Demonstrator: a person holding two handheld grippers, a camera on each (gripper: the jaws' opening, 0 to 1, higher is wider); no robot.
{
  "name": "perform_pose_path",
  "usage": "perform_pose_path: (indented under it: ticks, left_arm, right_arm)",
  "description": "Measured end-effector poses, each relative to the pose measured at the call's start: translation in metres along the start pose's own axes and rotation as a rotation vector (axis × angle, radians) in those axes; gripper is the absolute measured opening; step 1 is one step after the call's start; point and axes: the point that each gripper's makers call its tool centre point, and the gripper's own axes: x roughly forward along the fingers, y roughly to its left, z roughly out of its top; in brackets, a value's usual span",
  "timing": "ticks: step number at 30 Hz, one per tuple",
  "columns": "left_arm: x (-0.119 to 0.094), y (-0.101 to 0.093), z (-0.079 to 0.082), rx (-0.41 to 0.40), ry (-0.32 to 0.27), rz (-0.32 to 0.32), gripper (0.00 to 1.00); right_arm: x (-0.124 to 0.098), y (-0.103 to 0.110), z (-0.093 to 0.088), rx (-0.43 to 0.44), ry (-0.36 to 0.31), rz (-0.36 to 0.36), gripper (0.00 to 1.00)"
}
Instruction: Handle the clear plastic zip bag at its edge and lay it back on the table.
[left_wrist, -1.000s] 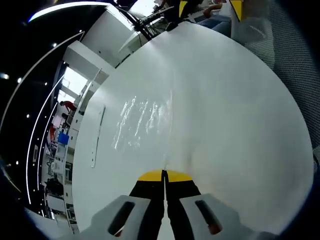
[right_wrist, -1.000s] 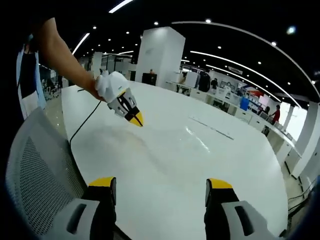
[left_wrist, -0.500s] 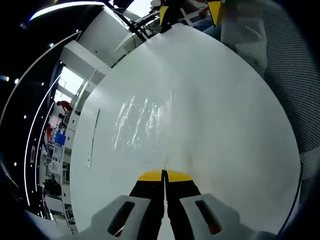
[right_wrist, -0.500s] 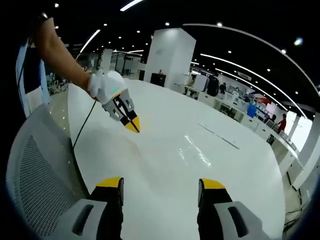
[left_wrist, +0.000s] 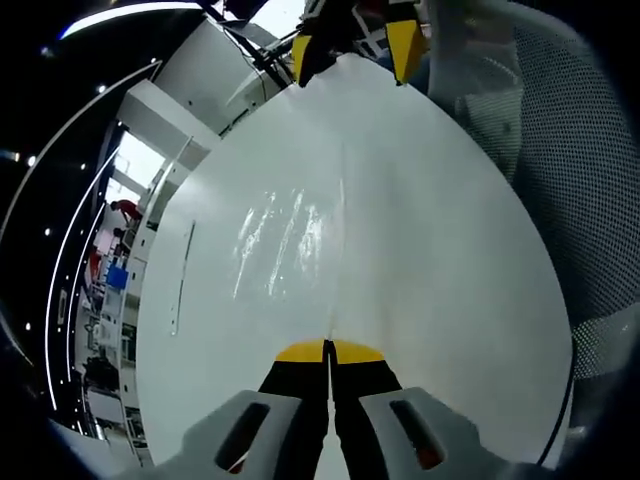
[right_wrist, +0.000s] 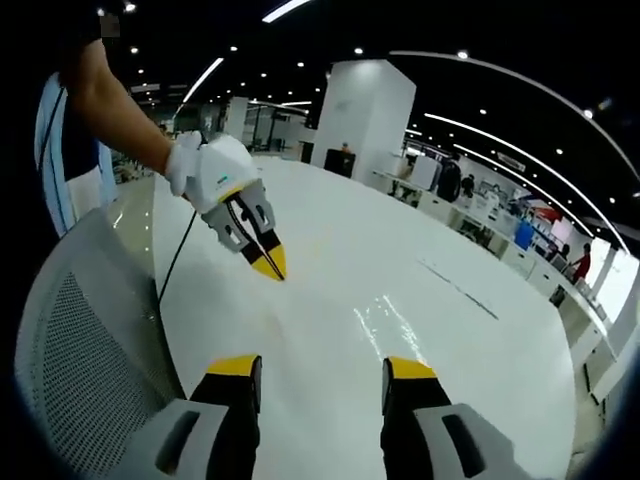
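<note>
The clear zip bag (left_wrist: 285, 245) lies spread on the white table (left_wrist: 440, 260), showing mainly as wrinkled glare, with a faint fold running down to my left gripper (left_wrist: 328, 352). That gripper is shut, apparently pinching the bag's near edge. In the right gripper view, the left gripper (right_wrist: 268, 264) points its shut yellow tips down just over the table (right_wrist: 330, 230), held by a white-gloved hand (right_wrist: 205, 168); the bag is barely visible there. My right gripper (right_wrist: 322, 370) is open with nothing between its jaws. It also appears at the far table edge, the right gripper (left_wrist: 352, 42).
A grey mesh chair (right_wrist: 80, 380) stands at the table's edge, also seen as the chair (left_wrist: 575, 190). A black cable (right_wrist: 172, 268) hangs from the left gripper. A thin strip (left_wrist: 180, 285) lies on the table. An open office with desks lies beyond.
My right gripper's jaws have narrowed somewhat and it has come nearer the table and the left gripper. The left gripper stays shut in the same spot.
</note>
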Motion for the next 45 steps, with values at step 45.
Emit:
perform_pose_path:
  ticks: [45]
  left_arm:
    - [-0.029,-0.034,0.033,-0.018,-0.001,-0.095,0.0]
  right_arm:
    - [0.041,0.049,0.002,-0.214,0.09,0.193,0.06]
